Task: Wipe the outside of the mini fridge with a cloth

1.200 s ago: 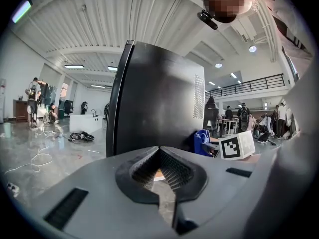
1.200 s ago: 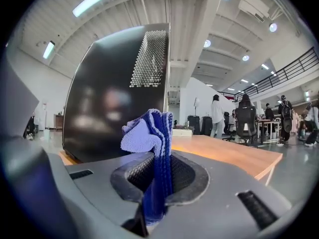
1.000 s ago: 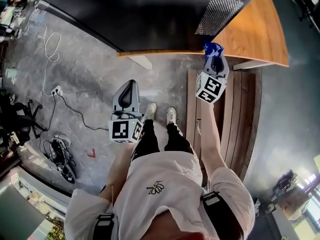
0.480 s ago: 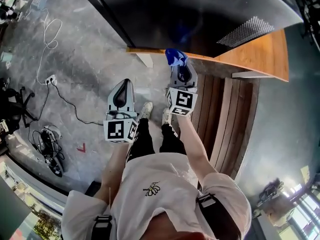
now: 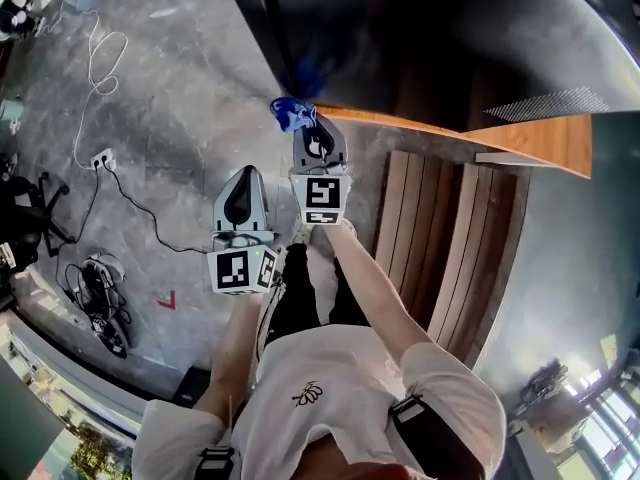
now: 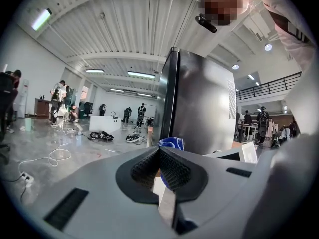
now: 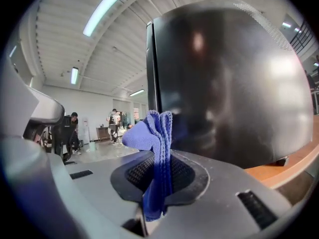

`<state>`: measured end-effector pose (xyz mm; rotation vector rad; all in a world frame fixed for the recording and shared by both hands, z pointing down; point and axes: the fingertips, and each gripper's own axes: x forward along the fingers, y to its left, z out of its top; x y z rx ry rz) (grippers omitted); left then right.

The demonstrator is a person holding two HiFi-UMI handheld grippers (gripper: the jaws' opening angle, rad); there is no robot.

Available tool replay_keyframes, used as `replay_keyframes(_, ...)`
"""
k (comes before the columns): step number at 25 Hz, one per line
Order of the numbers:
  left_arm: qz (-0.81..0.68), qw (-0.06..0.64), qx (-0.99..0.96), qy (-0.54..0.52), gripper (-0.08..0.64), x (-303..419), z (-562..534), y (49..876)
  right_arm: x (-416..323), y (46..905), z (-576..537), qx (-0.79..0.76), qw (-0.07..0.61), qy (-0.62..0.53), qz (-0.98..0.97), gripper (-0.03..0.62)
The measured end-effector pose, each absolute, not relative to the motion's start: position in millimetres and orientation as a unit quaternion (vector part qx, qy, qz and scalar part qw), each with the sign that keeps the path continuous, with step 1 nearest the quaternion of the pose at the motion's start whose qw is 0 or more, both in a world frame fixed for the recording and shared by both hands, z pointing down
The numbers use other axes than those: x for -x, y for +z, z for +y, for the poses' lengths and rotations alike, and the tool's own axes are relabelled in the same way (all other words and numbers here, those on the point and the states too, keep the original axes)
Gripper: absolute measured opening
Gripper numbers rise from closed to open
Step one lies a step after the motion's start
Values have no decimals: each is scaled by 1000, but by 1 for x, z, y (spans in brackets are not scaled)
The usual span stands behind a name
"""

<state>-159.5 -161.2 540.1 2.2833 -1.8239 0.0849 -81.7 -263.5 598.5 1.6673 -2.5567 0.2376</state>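
R gripper (image 5: 306, 128) clamps crumpled blue microfibre cloth (image 5: 289, 113); L gripper (image 5: 246, 175) jaws together, empty. Best press cloth flat on glossy black mini fridge (image 5: 400, 28) by wooden platform (image 5: 450, 129) corner.

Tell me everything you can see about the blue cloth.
The cloth is bright blue, with a fine microfibre-like weave. Bunched into folds, it stands pinched between the shut right tongs, its top poking out past them. It is close by a corner of the dark mini fridge; whether they touch is unclear.
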Motion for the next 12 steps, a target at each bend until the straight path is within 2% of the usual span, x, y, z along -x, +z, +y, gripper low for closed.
replay_keyframes(12, -616, 123, -777, 39, 5, 158, -164, 555, 66, 613, -280, -572, 53, 77, -815, 61)
